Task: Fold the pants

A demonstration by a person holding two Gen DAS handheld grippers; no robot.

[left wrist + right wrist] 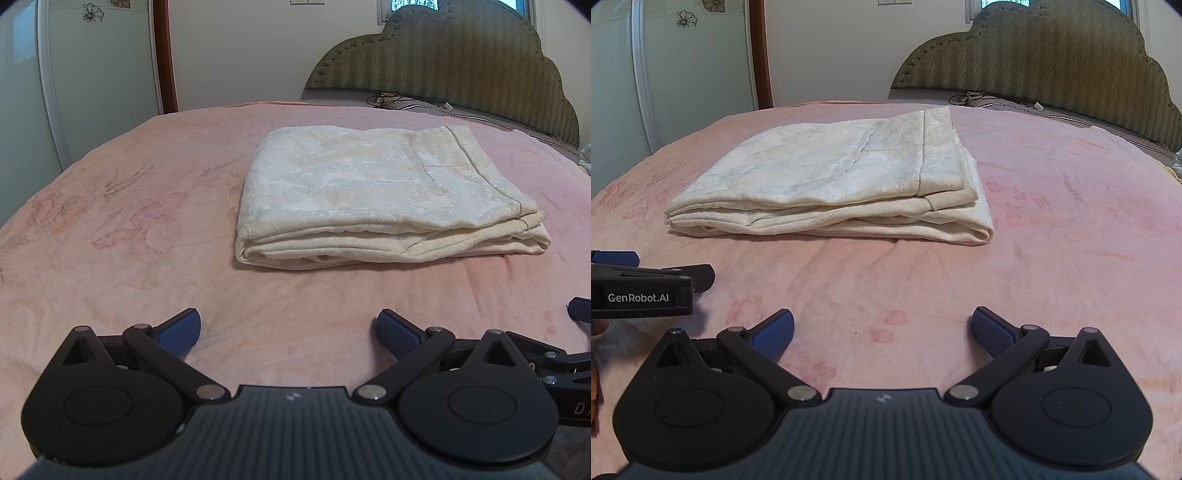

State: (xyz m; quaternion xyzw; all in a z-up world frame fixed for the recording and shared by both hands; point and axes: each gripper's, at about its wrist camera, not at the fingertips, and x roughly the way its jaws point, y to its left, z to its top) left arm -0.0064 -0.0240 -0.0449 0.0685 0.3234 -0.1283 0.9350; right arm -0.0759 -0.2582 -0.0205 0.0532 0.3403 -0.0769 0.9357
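Note:
The cream patterned pants (384, 195) lie folded in a flat rectangular stack on the pink bedsheet (129, 229); they also show in the right wrist view (834, 184). My left gripper (289, 334) is open and empty, low over the sheet, short of the stack's near edge. My right gripper (882, 332) is open and empty too, short of the stack and to its right. The left gripper's side shows at the left edge of the right wrist view (642, 291). A blue fingertip of the right gripper (580, 310) shows at the right edge of the left wrist view.
A green padded headboard (443, 62) stands at the back right, with cables (391, 99) and bedding at its foot. A white wardrobe (74, 81) and a brown door frame (164, 55) stand beyond the bed's far left edge.

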